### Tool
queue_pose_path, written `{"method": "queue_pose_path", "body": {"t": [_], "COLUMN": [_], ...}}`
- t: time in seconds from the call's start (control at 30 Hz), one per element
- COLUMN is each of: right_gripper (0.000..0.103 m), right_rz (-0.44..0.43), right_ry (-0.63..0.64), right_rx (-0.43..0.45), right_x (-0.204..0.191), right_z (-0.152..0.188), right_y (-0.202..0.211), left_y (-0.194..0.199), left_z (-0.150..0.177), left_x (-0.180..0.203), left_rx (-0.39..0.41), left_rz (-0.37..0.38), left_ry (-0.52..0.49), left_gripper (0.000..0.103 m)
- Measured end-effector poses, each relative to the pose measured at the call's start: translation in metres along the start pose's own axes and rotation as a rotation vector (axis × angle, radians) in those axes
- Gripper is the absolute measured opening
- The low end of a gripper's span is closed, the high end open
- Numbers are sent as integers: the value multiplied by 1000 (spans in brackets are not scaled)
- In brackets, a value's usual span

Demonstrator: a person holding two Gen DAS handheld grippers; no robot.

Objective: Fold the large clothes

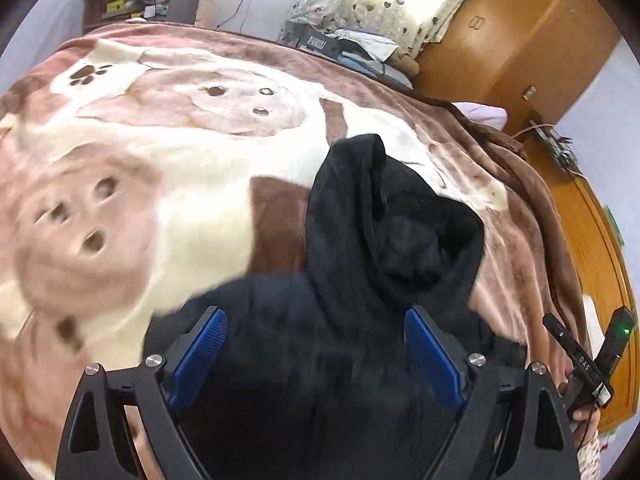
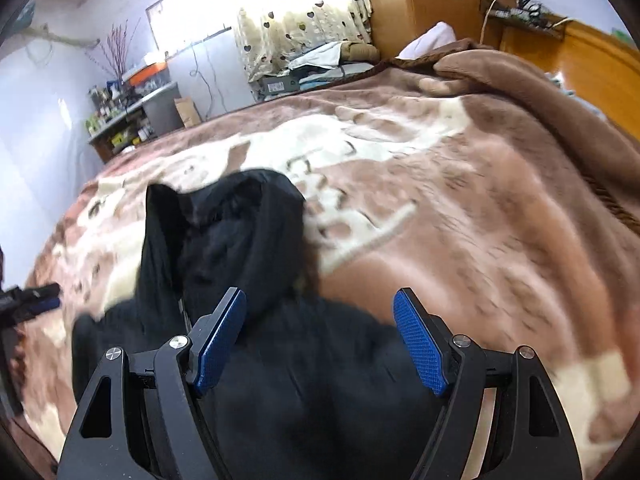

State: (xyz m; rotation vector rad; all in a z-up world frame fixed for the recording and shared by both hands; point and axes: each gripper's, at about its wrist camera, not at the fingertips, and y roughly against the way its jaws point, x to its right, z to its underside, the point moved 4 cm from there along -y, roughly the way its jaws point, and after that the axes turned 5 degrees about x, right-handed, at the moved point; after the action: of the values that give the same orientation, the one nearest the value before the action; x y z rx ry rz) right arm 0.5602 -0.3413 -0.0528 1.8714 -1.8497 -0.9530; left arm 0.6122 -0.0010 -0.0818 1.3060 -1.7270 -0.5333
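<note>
A black hooded garment (image 1: 360,264) lies on the brown and cream blanket (image 1: 168,168) of the bed, its hood pointing away from me. My left gripper (image 1: 316,320) is open, its blue pads spread over the garment's body just below the hood. The garment also shows in the right wrist view (image 2: 248,264), with the hood up and left. My right gripper (image 2: 320,312) is open over the garment's near part, holding nothing. The left gripper's tip (image 2: 36,300) shows at the left edge of the right wrist view. The right gripper's handle (image 1: 592,356) shows at the right edge of the left wrist view.
The blanket (image 2: 460,208) covers the whole bed, bunched at the right side. A wooden wardrobe (image 1: 520,40) and headboard (image 1: 600,232) stand to the right. A cluttered shelf (image 2: 128,120) and a pile of items by the curtained window (image 2: 320,60) lie beyond the bed.
</note>
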Motion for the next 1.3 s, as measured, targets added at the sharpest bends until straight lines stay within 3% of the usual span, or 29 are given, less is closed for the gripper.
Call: {"method": "queue_pose_path", "body": {"t": [0.1,0.27,0.47,0.53,0.57,0.6,0.63,0.7,0.97,1.2,1.3], "right_gripper": [76,76,76,75,54,24,21,12,9,9,9], "right_rz": [-15,3,7,8,-6,2,11,2,-13,-78,-94], "right_ry": [-31,-26,-22,-6,-2,5,6,26,134,206,223], "right_rx": [-15,-34,-30,-49,-56,-55,-52,-49,91,172,171], "right_x": [-7,-20,-31,-37,-40,-42,-42,-46,-54,-60,-57], "right_z": [-19,-36,-46,-47,-47,-47,-46,-44,-26,8,40], "right_y": [-37,-99,-132,-140,-142,-142,-142,-138,-73,7,36], "left_y": [-42,-106,-144,-152,-154,-157,-159,-150,-78,-16,0], "left_z": [-21,-40,-56,-57,-56,-56,-55,-56,-32,12,40], "left_x": [-1,1,7,12,16,20,22,27,32,21,14], "left_rx": [-32,-64,-45,-41,-45,-57,-71,-40,70,152,153], "left_rz": [25,-22,10,-6,-7,-23,-35,-24,89,235,265], "left_ry": [61,78,164,158,152,149,141,129,88,92,91], "left_gripper": [91,91,90,79,51,20,11,8,7,7,7]}}
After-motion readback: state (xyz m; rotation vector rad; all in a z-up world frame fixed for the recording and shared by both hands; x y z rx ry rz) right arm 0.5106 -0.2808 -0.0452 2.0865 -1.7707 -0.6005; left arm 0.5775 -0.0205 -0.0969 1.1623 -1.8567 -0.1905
